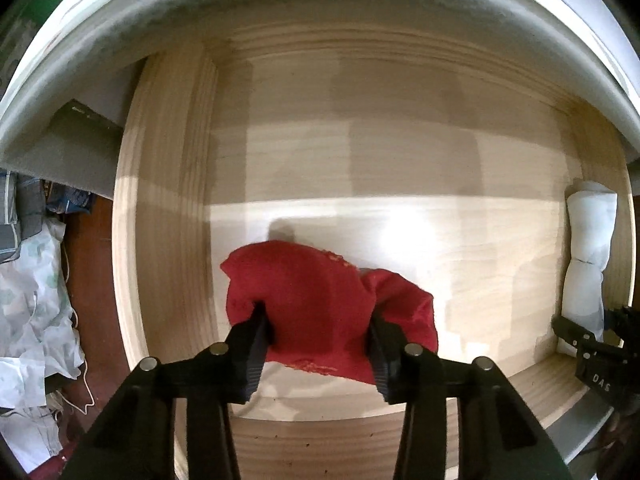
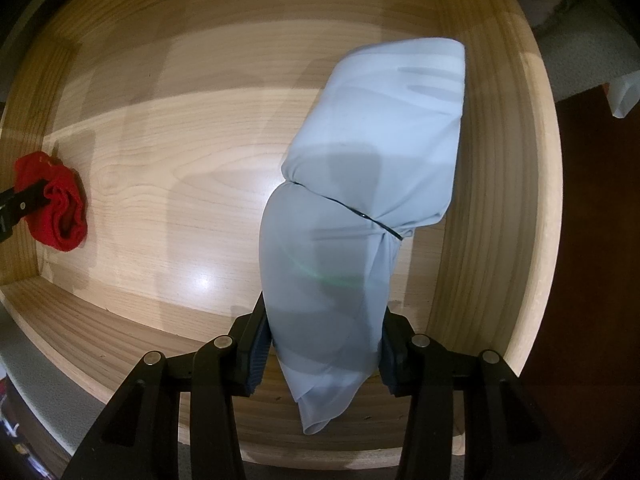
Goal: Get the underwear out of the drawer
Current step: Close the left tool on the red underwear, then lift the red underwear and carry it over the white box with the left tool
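- The left tongs [image 1: 320,344] point down into a light wooden drawer [image 1: 172,200] and pinch a bunched red underwear [image 1: 316,304]; both black fingers [image 1: 252,340] press into the cloth from either side.
- The red piece lies in the near left part of the drawer, close to its left wall and just behind the front wall, its lower edge on the drawer floor.
- In the right wrist view the same red underwear [image 2: 60,208] sits at the far left of the drawer with a black finger of the left tongs [image 2: 24,204] across it.
- The right tongs [image 2: 324,352] are clamped on the lower end of a pale blue-grey rolled underwear [image 2: 360,200], the fabric squeezed between the two pads and hanging out below them.
- A thin dark band [image 2: 360,214] cinches that roll about midway along.
- The pale roll [image 1: 588,256] lies along the right wall of the drawer, well apart from the red piece.
- Left of the drawer, crumpled patterned fabric [image 1: 32,300] lies on a dark reddish floor [image 1: 96,280].
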{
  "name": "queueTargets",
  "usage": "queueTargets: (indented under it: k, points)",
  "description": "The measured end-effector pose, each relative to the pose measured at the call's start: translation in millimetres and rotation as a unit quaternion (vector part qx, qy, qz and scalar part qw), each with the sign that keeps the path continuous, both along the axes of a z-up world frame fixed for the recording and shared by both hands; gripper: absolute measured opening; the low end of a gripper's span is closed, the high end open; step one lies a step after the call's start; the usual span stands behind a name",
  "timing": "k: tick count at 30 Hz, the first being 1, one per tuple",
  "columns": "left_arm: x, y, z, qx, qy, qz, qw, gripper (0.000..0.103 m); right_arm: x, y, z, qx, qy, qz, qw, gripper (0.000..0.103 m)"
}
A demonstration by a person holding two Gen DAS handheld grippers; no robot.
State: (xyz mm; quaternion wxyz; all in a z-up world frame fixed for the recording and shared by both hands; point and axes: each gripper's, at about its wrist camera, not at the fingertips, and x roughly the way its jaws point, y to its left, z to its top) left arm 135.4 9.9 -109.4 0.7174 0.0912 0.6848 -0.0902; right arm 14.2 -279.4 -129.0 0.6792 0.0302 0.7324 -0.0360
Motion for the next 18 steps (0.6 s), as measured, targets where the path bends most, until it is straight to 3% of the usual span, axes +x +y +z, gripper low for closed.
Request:
queueTargets:
  k: [11,18]
  points:
    - [-21,-4,7,-0.028,-0.007,0.006,0.9996,0.037,0,0,0,0.000,0.000,0.000,1.000,0.043]
    - [-32,-2,17,-0.021,-0.019,-0.008,0.9996,0.037,1,1,0,-0.003,0.002,0.001,1.000,0.043]
